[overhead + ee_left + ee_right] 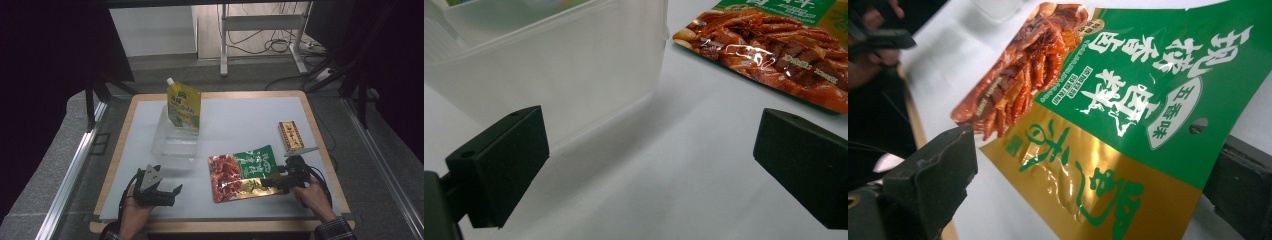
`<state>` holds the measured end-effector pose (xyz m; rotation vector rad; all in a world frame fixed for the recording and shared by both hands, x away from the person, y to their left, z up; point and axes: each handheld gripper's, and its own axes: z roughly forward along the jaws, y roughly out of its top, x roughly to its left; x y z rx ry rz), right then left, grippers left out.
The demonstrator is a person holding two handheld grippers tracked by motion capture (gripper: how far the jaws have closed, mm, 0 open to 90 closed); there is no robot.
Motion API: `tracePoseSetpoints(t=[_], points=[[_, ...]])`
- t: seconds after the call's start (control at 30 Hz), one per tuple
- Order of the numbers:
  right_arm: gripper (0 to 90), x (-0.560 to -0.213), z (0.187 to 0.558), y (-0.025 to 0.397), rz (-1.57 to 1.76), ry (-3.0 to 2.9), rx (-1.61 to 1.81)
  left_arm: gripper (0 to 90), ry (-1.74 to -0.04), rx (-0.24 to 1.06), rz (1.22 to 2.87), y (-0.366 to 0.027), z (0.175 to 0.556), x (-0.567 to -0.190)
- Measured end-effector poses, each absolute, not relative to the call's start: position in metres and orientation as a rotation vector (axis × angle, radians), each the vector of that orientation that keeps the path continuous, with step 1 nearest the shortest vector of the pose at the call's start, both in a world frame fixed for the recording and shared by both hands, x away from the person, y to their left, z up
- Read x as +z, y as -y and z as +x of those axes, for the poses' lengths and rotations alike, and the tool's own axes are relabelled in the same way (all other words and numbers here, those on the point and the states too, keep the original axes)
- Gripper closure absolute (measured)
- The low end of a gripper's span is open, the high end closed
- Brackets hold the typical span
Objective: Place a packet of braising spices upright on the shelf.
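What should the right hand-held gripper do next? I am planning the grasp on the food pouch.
Probably close. The right hand-held gripper stands open, its jaws on either side of the food pouch, whose gold edge lies between them on the table.

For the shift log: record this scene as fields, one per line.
surface: white table top
right gripper: open, jaws either side of the snack pouch's edge
snack pouch: flat, green, gold and red
left gripper: open, near the clear plastic box
clear plastic box: holds an upright yellow spout pouch
far right: small red and yellow box
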<state>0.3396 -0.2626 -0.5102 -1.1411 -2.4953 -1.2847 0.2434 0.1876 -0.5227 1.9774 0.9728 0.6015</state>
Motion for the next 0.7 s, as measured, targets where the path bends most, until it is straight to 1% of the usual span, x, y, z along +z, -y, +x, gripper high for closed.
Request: tracePoseSetpoints(t=[0.1,0.27,0.33,0.43,0.6,0.7], points=[[3.7,-0.510,0.340,0.259,-1.141,2.540,-1.261,0.8,-0.971,0.601,1.979,-0.187,0.243,-0.523],[4.5,-0.510,0.341,0.253,-1.128,2.578,-1.226,0.8,-0.970,0.604,1.980,-0.187,0.243,-0.523],[7.4,-0.510,0.342,0.250,-1.143,2.604,-1.201,0.8,-0.970,0.604,1.980,-0.187,0.243,-0.523],[17.2,-0.508,0.343,0.247,-1.186,2.614,-1.196,0.8,-0.970,0.604,1.979,-0.187,0.243,-0.523],[38.9,-0.504,0.344,0.248,-1.234,2.632,-1.157,0.9,-0.969,0.604,1.981,-0.187,0.244,-0.523],[47.4,-0.503,0.346,0.250,-1.248,2.627,-1.136,0.8,-0.968,0.604,1.983,-0.187,0.243,-0.523]])
